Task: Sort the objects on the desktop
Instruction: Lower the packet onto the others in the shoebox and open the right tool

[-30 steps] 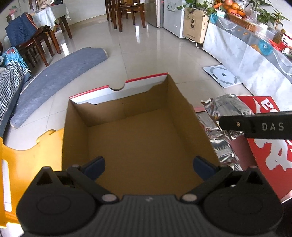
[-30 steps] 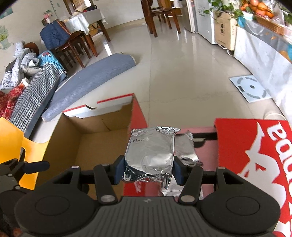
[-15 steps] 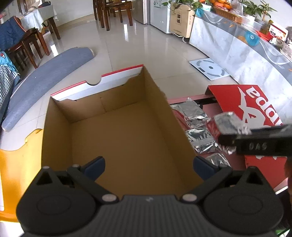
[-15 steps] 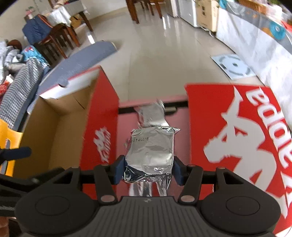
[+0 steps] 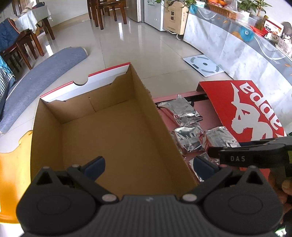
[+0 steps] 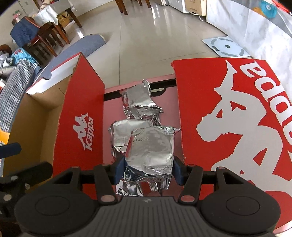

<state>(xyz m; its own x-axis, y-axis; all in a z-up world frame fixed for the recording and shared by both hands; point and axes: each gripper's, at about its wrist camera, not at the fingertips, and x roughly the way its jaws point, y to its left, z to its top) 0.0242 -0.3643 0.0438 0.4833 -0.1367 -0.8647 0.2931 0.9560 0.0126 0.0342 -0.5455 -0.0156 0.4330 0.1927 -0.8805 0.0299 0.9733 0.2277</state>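
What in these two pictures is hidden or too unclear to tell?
- Right wrist view: the packets behind the held foil packet are partly covered, so their count is unclear.
- Left wrist view: the right gripper covers the nearest packets.
- Both views: the box has its near end hidden by the grippers.

Glossy beige tiled floor (image 5: 138,43), wooden chairs (image 5: 107,11) behind, a grey mat (image 5: 42,76) lying left

Pouch (image 6: 149,145): crinkled shiny foil. Box (image 5: 116,131): matt brown cardboard inside, glossy red print outside. Floor (image 5: 155,45) beyond box: polished glossy tile.
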